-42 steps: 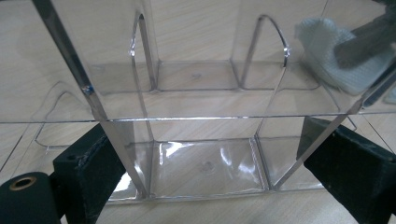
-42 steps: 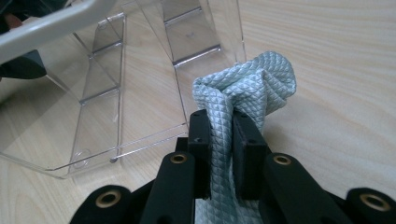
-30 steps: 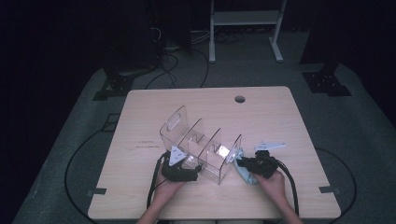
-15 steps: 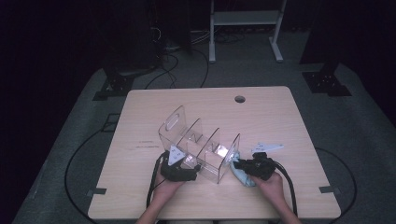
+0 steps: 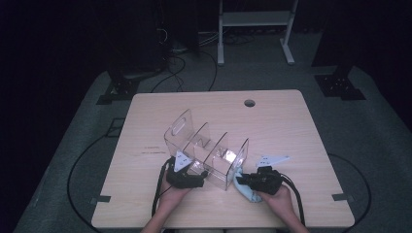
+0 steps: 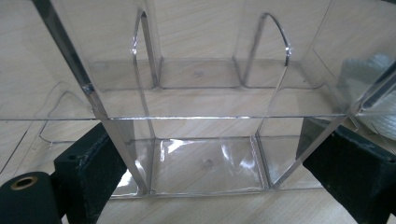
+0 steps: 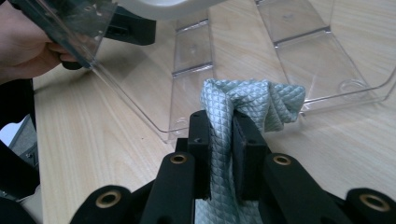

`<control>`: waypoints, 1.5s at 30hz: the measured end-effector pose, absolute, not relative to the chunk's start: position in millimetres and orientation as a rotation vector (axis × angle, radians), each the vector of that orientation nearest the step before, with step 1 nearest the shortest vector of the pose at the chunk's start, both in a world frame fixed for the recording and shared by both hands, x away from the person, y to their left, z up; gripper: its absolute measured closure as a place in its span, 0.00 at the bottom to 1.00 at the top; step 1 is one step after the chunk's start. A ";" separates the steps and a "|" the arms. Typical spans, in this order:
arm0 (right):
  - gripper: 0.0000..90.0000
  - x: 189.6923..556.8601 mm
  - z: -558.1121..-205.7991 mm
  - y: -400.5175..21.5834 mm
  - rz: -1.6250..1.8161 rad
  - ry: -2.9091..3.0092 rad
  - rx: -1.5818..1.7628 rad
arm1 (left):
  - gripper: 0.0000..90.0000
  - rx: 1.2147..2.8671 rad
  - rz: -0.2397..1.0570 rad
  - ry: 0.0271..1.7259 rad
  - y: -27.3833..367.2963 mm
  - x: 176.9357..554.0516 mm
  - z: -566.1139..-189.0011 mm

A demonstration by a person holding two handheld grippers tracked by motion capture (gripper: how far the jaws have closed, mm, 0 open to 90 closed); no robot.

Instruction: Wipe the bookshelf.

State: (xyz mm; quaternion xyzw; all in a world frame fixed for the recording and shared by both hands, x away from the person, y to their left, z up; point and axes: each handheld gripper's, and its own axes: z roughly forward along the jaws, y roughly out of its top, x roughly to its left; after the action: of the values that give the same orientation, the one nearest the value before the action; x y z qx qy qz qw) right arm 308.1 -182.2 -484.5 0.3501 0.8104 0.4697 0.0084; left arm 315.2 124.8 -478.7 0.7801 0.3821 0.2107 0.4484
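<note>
**Cloth clamped at the clear organiser's end wall**

Seen from the high view: right gripper point(image 5: 241, 180) pointing toward the near right end of a clear plastic organiser point(image 5: 206, 150), jaws pinched together on a pale blue cloth point(image 5: 245, 188). Cloth bunched just ahead of the jaw tips and trailing back under the gripper body, touching or very nearly touching the organiser's end wall; which of the two cannot be told. In the right gripper view, the cloth point(image 7: 243, 109) gripped tight between the two black pads, a quilted diamond weave showing, a folded lump standing just past the fingertips, the rest hanging down between the jaws. Beyond that lump, the organiser's clear floor and dividers point(image 7: 196, 51) lying on the wooden table point(image 7: 93, 140).

Left gripper point(image 5: 198, 175) at the organiser's near left corner, opposite the right one. In the left gripper view, jaws standing wide either side of the organiser point(image 6: 205, 116), a clear wall running between them; whether the pads press on the plastic cannot be told. Straight ahead of the jaws, three compartments split by upright dividers, nothing lying in those visible.

No brand, label or legible writing on cloth, organiser or grippers. Faint dark marks on the table point(image 5: 150, 150) left of the organiser, too small to read.
</note>
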 end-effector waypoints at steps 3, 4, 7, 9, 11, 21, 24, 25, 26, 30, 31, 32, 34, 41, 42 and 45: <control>0.88 299.6 -483.9 -171.8 1.474 2.574 1.029 | 0.08 1.927 0.522 0.958 125.4 314.9 -478.5; 0.88 291.2 -482.0 -161.8 1.464 2.625 0.940 | 0.08 1.924 0.523 0.962 128.2 315.0 -478.7; 0.88 282.6 -480.1 -150.5 1.480 2.662 0.853 | 0.09 1.921 0.525 0.966 130.7 314.8 -478.8; 0.88 284.0 -479.6 -149.4 1.478 2.672 0.836 | 0.09 1.922 0.523 0.966 132.3 314.8 -478.5; 0.88 285.5 -479.9 -151.1 1.484 2.666 0.852 | 0.09 1.930 0.530 0.968 131.7 315.0 -477.9; 0.88 276.5 -465.8 -149.7 1.557 2.606 0.811 | 0.09 1.920 0.541 0.974 130.1 316.4 -478.9; 0.88 273.6 -455.7 -151.4 1.577 2.559 0.788 | 0.09 1.921 0.541 0.971 130.0 316.7 -478.8; 0.88 273.6 -455.7 -151.4 1.577 2.559 0.788 | 0.09 1.921 0.541 0.971 130.0 316.7 -478.8; 0.88 277.1 -454.4 -157.0 1.615 2.507 0.835 | 0.09 1.919 0.544 0.976 128.9 317.1 -478.8; 0.88 280.2 -455.8 -160.9 1.623 2.479 0.891 | 0.09 1.917 0.545 0.977 127.6 317.3 -478.8; 0.88 280.2 -455.8 -160.9 1.623 2.479 0.891 | 0.09 1.917 0.545 0.977 127.6 317.3 -478.8; 0.88 272.6 -451.3 -154.2 1.593 2.482 0.840 | 0.09 1.918 0.542 0.974 128.4 317.0 -478.8; 0.88 268.2 -446.6 -151.8 1.600 2.487 0.800 | 0.09 1.923 0.537 0.960 131.3 315.7 -478.9; 0.88 271.5 -440.5 -158.5 1.661 2.462 0.826 | 0.09 1.920 0.538 0.965 129.2 315.0 -478.8; 0.88 266.9 -435.6 -154.4 1.642 2.464 0.800 | 0.09 1.926 0.536 0.962 130.5 314.7 -478.7; 0.88 264.7 -429.6 -153.3 1.657 2.468 0.765 | 0.09 1.928 0.534 0.958 131.1 314.5 -478.6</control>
State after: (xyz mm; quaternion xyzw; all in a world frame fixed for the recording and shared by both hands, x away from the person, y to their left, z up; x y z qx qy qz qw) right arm 264.7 -153.3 -429.6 0.2492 0.8034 0.5396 0.0362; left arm 314.5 131.1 -478.6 0.7781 0.3867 0.2155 0.4456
